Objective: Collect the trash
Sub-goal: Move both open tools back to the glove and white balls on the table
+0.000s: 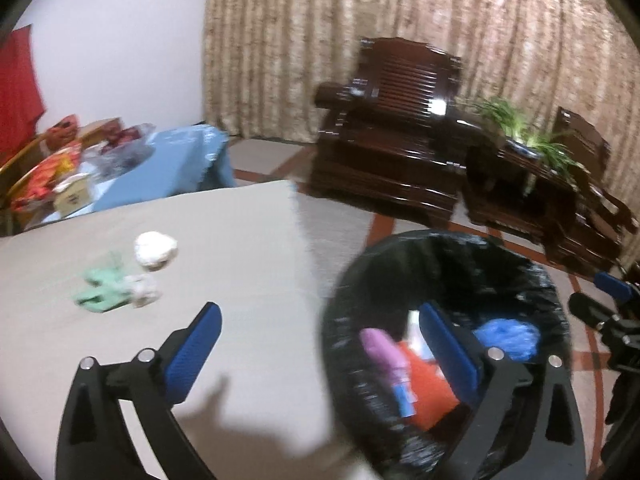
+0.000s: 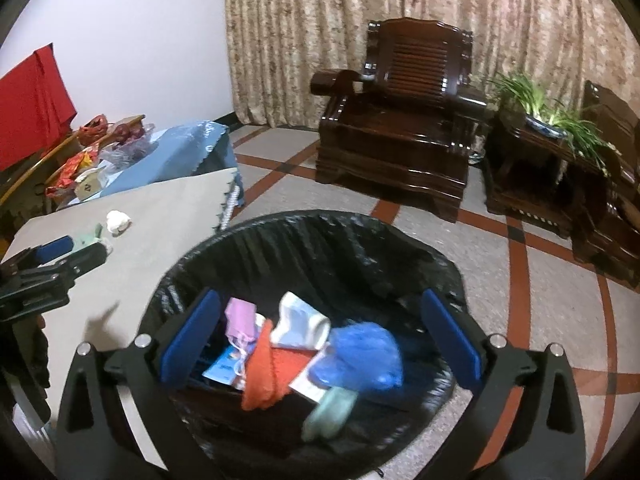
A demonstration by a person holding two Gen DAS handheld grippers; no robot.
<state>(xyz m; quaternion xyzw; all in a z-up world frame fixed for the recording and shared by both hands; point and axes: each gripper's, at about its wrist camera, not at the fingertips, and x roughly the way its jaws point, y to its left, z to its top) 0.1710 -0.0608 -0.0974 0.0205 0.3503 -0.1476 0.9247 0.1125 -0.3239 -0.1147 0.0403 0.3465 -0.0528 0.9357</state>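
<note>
A: Both tools are empty. The right gripper [image 2: 320, 340] hangs over the bin [image 2: 440, 268] with its fingers spread wide, nothing between them. The left gripper [image 1: 320, 344] is just as wide and empty, one finger over the table [image 1: 240, 232], the other over the bin's rim.

B: So what is left to collect?

A: On the table, a crumpled white paper ball [image 1: 155, 250], and just beside it a green wrapper [image 1: 102, 292] touching a smaller whitish scrap [image 1: 142, 288]. All three sit well apart from the bin. Inside the bin lie a blue bag [image 2: 362, 354], an orange cloth [image 2: 266, 372], a purple packet [image 2: 240, 316] and some pale pieces.

B: Where could it go wrong?

A: I judge the green wrapper is the risk: it looks thin and flat (the left view is blurred, so I cannot be sure), and fingers closing on it may skate over the top or pinch the tablecloth instead. The scrap touching it may get dragged along and drop on the floor between table and bin.

B: And the paper ball?

A: Light and round; a push from one finger could roll it towards the table's far edge before the other closes. The liner's rim also stands near the left gripper, so a careless swing could snag it.
</note>
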